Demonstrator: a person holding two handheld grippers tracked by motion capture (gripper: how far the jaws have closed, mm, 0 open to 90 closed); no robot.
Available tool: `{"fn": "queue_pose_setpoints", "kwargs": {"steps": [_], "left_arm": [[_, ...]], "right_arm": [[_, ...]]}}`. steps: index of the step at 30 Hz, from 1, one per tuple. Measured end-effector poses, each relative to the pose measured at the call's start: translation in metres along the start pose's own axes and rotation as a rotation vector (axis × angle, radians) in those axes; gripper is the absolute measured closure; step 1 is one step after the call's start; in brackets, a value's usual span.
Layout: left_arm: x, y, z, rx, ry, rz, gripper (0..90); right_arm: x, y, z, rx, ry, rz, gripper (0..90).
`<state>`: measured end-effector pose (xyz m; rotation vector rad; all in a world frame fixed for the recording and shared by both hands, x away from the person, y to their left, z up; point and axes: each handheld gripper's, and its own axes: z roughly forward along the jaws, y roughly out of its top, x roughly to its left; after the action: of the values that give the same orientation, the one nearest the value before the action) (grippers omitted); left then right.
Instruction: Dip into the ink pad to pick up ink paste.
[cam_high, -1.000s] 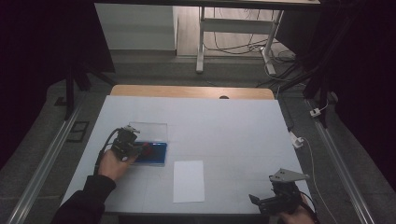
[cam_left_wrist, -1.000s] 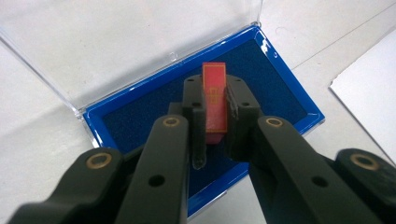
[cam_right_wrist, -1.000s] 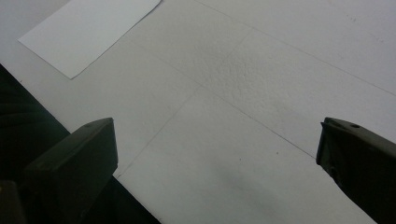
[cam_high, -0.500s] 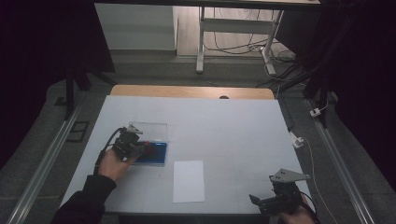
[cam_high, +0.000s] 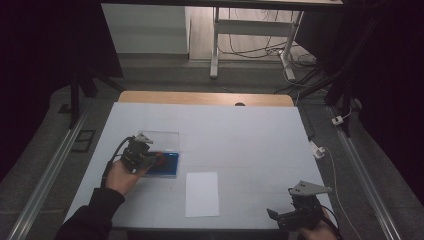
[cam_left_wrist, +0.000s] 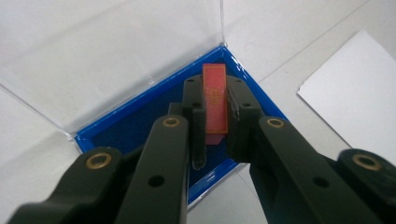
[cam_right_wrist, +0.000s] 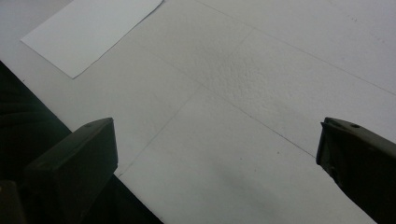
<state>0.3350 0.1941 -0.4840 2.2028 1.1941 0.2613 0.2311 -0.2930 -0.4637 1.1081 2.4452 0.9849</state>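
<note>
A small red card (cam_left_wrist: 214, 98) with gold print stands on edge between the jaws of my left gripper (cam_left_wrist: 216, 109), which is shut on it. It hangs just over the blue tray (cam_left_wrist: 135, 122) of an open case whose clear lid (cam_left_wrist: 107, 51) lies flat beyond. From the high view the left gripper (cam_high: 150, 159) is at the blue case (cam_high: 167, 165) on the table's left. My right gripper (cam_high: 280, 216) rests open near the front right edge, its jaws wide apart over bare table (cam_right_wrist: 243, 93).
A white sheet of paper (cam_high: 202, 194) lies flat in front of the case, its corner seen as white paper (cam_right_wrist: 88, 28) in the right gripper view. The table's front edge (cam_right_wrist: 60, 126) runs close by the right gripper's left jaw. Cables lie on the floor beyond.
The left gripper has shifted slightly right over the blue case with the red card. The right gripper has stayed still.
</note>
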Motion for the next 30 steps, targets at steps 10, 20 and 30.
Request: {"fn": "queue_pose_setpoints", "kwargs": {"steps": [10,20,30], "left_arm": [[0.005,-0.003,0.009,0.037,-0.003,-0.023,79.7],[0.005,-0.003,0.012,0.049,0.004,-0.032,80.0],[-0.009,-0.002,0.014,0.056,0.082,0.031,80.2]], "right_arm": [[0.000,0.000,0.000,0.002,0.001,-0.004,0.0],[0.000,0.000,0.000,0.004,0.002,-0.004,0.0],[0.001,0.001,0.001,0.012,-0.002,-0.011,0.0]]}}
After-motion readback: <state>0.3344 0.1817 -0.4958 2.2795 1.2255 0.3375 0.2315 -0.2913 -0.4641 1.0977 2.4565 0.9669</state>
